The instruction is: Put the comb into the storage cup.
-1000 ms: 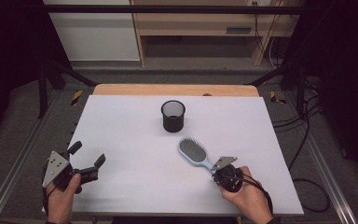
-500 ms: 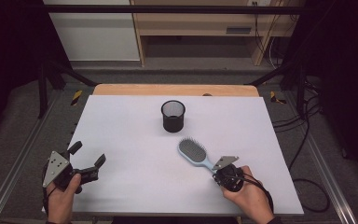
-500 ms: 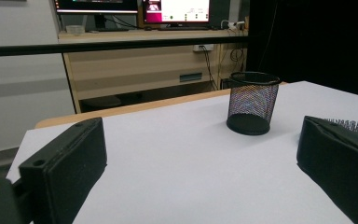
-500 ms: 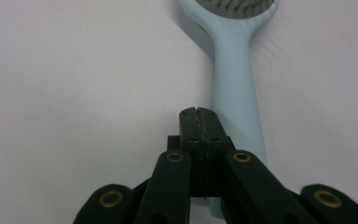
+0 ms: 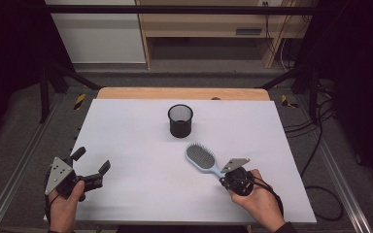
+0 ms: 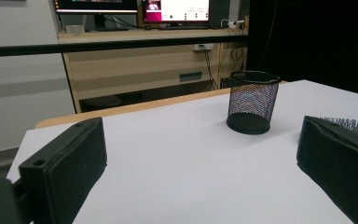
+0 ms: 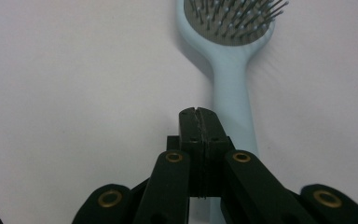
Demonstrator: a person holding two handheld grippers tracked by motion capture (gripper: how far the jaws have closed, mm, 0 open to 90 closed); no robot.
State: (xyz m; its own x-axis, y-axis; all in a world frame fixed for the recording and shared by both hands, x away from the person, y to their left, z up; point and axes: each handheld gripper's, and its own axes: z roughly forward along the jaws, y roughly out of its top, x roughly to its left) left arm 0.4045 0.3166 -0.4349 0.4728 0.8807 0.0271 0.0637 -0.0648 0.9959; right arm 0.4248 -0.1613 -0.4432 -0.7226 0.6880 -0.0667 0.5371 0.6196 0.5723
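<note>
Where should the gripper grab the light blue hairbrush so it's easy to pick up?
Probably by the handle. The light blue plastic hairbrush lies flat, bristles up, its narrow straight handle pointing at the right gripper. That gripper, jaws shut now, sits just above the handle, slightly to one side. It should open, come down from above and close across the handle's two long sides, clear of the wide bristled head.

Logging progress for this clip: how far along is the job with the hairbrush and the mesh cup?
Nothing looks done: the hairbrush lies flat on the table, bristles up, apart from the empty mesh cup. In hand: the right gripper is over the brush handle, its fingers closed together beside it, gripping nothing. The left gripper sits open at the near left. Any grasp or move of the brush is left.
</note>
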